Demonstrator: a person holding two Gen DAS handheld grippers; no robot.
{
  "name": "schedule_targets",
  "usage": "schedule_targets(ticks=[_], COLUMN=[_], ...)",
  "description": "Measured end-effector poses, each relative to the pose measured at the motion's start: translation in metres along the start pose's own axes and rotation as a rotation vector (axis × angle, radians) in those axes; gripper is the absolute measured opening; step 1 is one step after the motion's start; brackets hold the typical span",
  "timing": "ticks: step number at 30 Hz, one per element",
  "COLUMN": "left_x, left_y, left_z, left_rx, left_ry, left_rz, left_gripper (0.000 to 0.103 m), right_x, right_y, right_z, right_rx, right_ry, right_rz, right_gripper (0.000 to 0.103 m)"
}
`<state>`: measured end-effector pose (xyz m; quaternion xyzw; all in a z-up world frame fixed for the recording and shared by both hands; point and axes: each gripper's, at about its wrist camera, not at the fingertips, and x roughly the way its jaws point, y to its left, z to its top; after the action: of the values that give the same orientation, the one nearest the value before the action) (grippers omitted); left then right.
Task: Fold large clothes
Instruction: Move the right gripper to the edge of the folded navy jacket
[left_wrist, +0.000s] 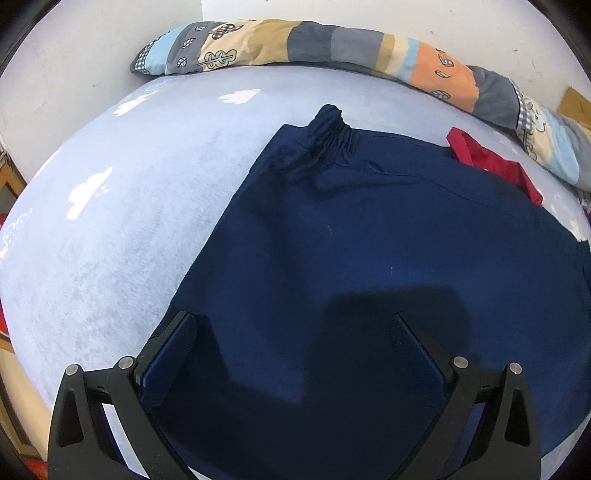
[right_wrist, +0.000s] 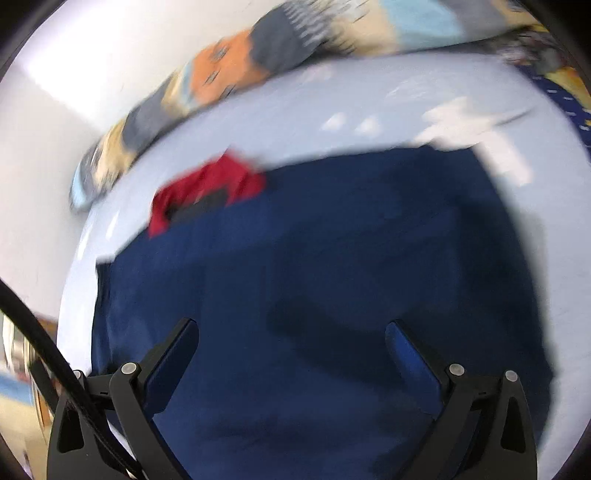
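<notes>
A large navy blue garment (left_wrist: 369, 240) lies spread flat on a pale blue bed sheet (left_wrist: 110, 229), its gathered elastic cuff (left_wrist: 332, 125) pointing to the far side. My left gripper (left_wrist: 293, 321) hovers open over the garment's near left part, nothing between its fingers. In the blurred right wrist view the same navy garment (right_wrist: 314, 258) fills the middle, and my right gripper (right_wrist: 291, 328) stands open above it, holding nothing. A red piece of cloth (left_wrist: 491, 162) pokes out from under the garment's far edge, and this red cloth (right_wrist: 207, 192) also shows in the right wrist view.
A long patchwork bolster (left_wrist: 332, 40) lines the far edge of the bed against a white wall (left_wrist: 55, 74). The sheet (right_wrist: 369, 110) carries white cloud prints. A white cloth (right_wrist: 476, 129) lies at the garment's far right. The bed's left edge drops off beside a wooden frame (left_wrist: 9, 177).
</notes>
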<state>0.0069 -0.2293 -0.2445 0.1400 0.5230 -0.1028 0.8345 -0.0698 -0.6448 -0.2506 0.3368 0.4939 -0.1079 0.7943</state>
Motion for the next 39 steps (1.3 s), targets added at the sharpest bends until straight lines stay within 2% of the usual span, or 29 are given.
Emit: schedule_targets(ticks=[2, 4, 5, 8, 11, 13, 15, 17, 19, 23, 25, 32, 39], left_x=[-0.002, -0.004, -0.005, -0.007, -0.008, -0.009, -0.011, -0.014, -0.016, -0.015, -0.016, -0.021, -0.025], left_y=[0.001, 0.003, 0.004, 0.003, -0.001, -0.003, -0.005, -0.005, -0.009, -0.023, -0.027, -0.043, -0.056], left_z=[0.0, 0.0, 0.0, 0.002, 0.001, 0.0, 0.0, 0.0, -0.001, -0.006, -0.007, -0.013, -0.017], left_rx=[-0.004, -0.015, -0.017, -0.015, 0.005, 0.019, 0.031, 0.031, 0.043, 0.095, 0.108, 0.183, 0.238], left_ry=[-0.002, -0.008, -0.011, -0.019, -0.021, -0.025, -0.033, -0.043, -0.051, -0.04, -0.042, -0.058, -0.066], left_rz=[-0.005, -0.009, -0.013, -0.015, -0.015, -0.019, -0.02, -0.037, -0.043, -0.055, -0.069, -0.08, -0.099], left_gripper=[0.103, 0.103, 0.103, 0.103, 0.103, 0.103, 0.103, 0.103, 0.103, 0.103, 0.103, 0.103, 0.103], right_x=[0.019, 0.023, 0.021, 0.017, 0.034, 0.044, 0.043, 0.032, 0.017, 0.01, 0.002, -0.064, -0.072], right_y=[0.018, 0.04, 0.047, 0.089, 0.112, 0.119, 0.117, 0.104, 0.073, 0.006, -0.024, -0.067, -0.14], right_z=[-0.01, -0.018, -0.022, -0.046, -0.066, -0.074, -0.07, -0.056, -0.038, -0.017, -0.012, 0.001, -0.011], right_rx=[-0.067, -0.17, -0.196, -0.323, -0.347, -0.368, -0.383, -0.328, -0.224, -0.03, 0.06, 0.184, 0.281], right_ry=[0.05, 0.034, 0.027, 0.028, 0.113, 0.13, 0.135, 0.098, 0.055, 0.05, 0.043, -0.112, -0.075], right_rz=[-0.042, -0.134, -0.127, -0.033, 0.057, 0.024, 0.026, 0.027, 0.03, -0.025, 0.019, 0.004, 0.021], right_gripper=[0.103, 0.103, 0.103, 0.103, 0.103, 0.103, 0.102, 0.102, 0.102, 0.102, 0.101, 0.101, 0.101])
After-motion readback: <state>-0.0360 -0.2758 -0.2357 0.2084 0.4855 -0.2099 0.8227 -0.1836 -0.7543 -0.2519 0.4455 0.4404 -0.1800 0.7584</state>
